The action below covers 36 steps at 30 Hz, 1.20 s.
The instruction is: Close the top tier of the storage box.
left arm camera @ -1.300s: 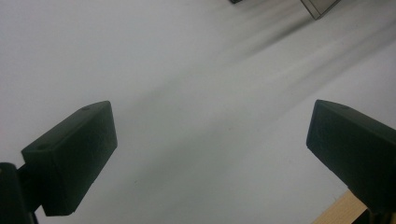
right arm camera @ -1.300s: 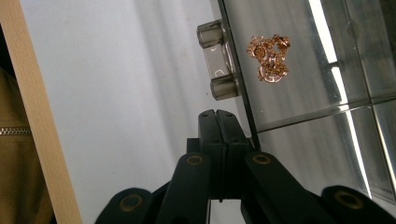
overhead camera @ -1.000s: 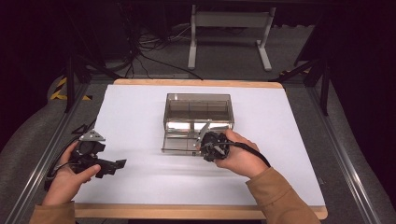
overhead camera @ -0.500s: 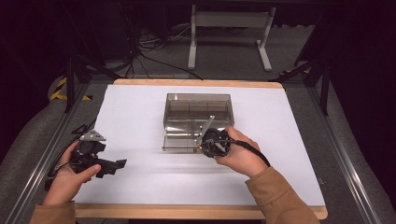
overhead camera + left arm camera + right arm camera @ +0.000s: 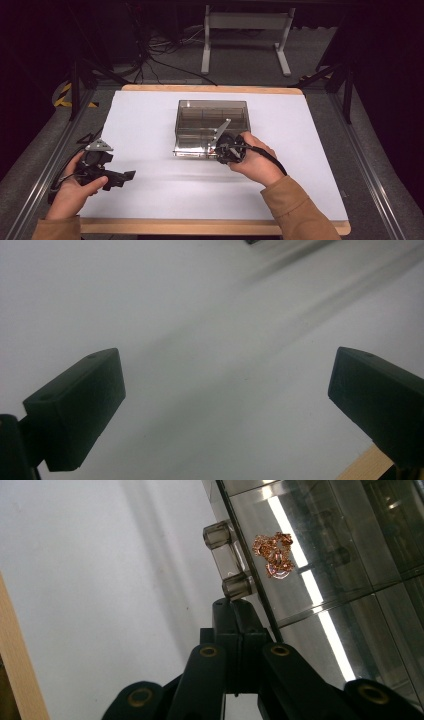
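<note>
A smoky clear plastic box (image 5: 212, 117) with several compartments stands mid-table. In the right gripper view a tangled copper-coloured chain (image 5: 274, 555) lies in one compartment, beside a clear handle (image 5: 227, 560) on the box's front edge. My right gripper (image 5: 232, 612) is shut, its tips touching the handle's lower post, with nothing visible between the jaws. From above, the right gripper (image 5: 220, 148) sits at the box's front right. My left gripper (image 5: 125, 177) hovers open over the white table sheet (image 5: 210, 330) at the front left, holding nothing.
A white sheet (image 5: 150, 115) covers the table, with a wooden edge (image 5: 210, 227) at the front. Metal rails (image 5: 45, 165) run along both sides. A stand (image 5: 245, 30) and cables lie on the floor beyond.
The right gripper has edged slightly toward the box front. The left gripper has stayed where it was.
</note>
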Each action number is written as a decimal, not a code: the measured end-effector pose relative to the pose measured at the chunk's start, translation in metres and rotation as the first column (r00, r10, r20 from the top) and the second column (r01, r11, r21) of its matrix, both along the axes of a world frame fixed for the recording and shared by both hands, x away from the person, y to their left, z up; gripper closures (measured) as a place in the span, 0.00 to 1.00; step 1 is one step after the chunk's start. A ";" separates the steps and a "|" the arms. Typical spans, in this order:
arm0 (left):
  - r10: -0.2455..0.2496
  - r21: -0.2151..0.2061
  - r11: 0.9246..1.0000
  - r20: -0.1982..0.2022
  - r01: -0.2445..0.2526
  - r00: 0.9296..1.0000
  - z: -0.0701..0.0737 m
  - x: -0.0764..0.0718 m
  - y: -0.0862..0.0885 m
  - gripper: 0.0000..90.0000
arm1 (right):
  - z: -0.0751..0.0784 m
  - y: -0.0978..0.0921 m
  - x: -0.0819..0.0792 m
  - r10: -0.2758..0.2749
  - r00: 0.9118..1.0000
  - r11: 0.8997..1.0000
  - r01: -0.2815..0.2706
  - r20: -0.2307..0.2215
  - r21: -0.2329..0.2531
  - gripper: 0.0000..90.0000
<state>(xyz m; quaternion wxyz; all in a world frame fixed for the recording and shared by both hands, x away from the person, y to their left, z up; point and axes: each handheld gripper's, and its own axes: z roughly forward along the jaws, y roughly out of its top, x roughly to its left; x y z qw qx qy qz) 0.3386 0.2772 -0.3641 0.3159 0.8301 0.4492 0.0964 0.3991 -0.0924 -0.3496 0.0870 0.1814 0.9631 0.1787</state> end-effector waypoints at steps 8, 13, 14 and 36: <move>-0.004 0.000 1.000 0.001 0.004 1.000 0.000 0.000 0.000 0.03 | 0.001 -0.002 0.007 -0.009 1.000 1.000 0.009 0.011 0.016 1.00; -0.004 0.000 1.000 0.001 0.004 1.000 0.000 0.000 0.000 0.03 | 0.001 -0.002 0.011 -0.015 1.000 1.000 0.014 0.020 0.022 1.00; -0.002 0.000 1.000 0.001 0.002 1.000 0.000 0.000 0.000 0.03 | 0.001 -0.002 0.011 -0.019 1.000 1.000 0.019 0.020 0.025 1.00; -0.001 -0.006 1.000 0.000 0.001 1.000 0.000 0.000 0.001 0.03 | -0.002 -0.007 0.031 -0.064 0.995 0.997 0.060 0.074 0.053 1.00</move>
